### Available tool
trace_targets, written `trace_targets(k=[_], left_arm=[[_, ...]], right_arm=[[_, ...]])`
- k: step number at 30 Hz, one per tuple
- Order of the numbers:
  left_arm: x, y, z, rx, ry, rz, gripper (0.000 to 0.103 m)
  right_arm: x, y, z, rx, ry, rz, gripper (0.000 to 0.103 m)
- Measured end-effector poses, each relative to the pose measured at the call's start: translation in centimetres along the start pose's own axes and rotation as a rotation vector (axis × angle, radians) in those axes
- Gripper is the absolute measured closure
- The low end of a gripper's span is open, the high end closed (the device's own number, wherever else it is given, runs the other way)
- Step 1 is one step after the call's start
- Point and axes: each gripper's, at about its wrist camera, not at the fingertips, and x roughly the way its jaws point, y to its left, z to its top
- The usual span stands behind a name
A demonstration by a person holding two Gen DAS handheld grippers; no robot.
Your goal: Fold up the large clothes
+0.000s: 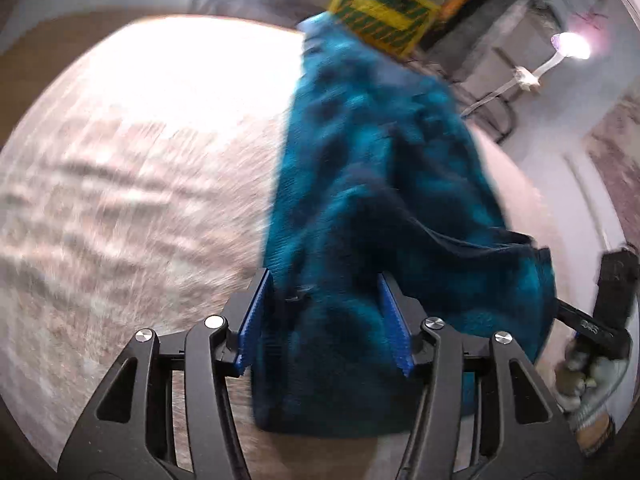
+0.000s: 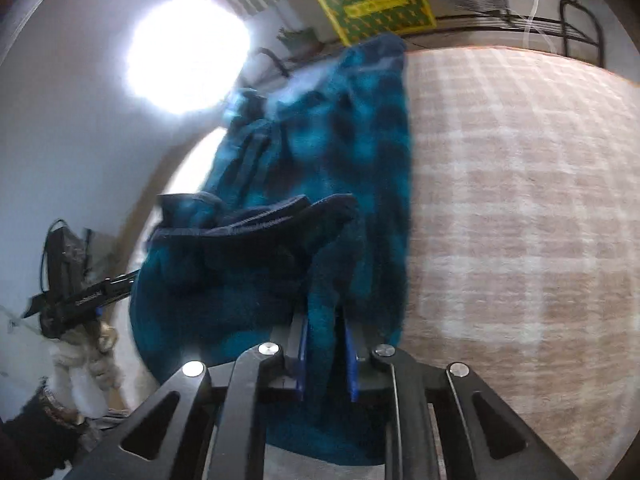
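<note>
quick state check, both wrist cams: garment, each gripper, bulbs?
teal garment: bunched, not laid flat, blurred, draped between both grippers above the checked cloth surface.
left gripper: jaws wide, fabric between them; grip on it cannot be told.
right gripper: jaws narrow, shut on a fold of the garment.
wall bulb: lit.
ceiling light: lit, glaring.

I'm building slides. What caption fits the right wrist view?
Right gripper pinches a fold of blue garment above a checked rug.
</note>
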Motion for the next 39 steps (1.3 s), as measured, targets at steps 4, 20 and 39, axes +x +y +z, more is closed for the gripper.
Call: trace_targets(k=[4,20,39], left_arm=[[-0.1,0.5,0.1,-0.024,0.001,-0.002,0.046],[-1.0,-6.8,-1.5,0.22,-0.066,-0.029,0.067],[-3.4,-4.9,2.6,0.092,-0.121,-0.078,0.091]], right_arm=[[-0.7,0.8,0.1,-0.035,-0.009,-0.046,0.086],[-1.6,8.6,0.1,-0.278,-0.094,0.146,0.081],[-3.5,7.0,2.2,-0.228,-0.118,-0.081,0.085]])
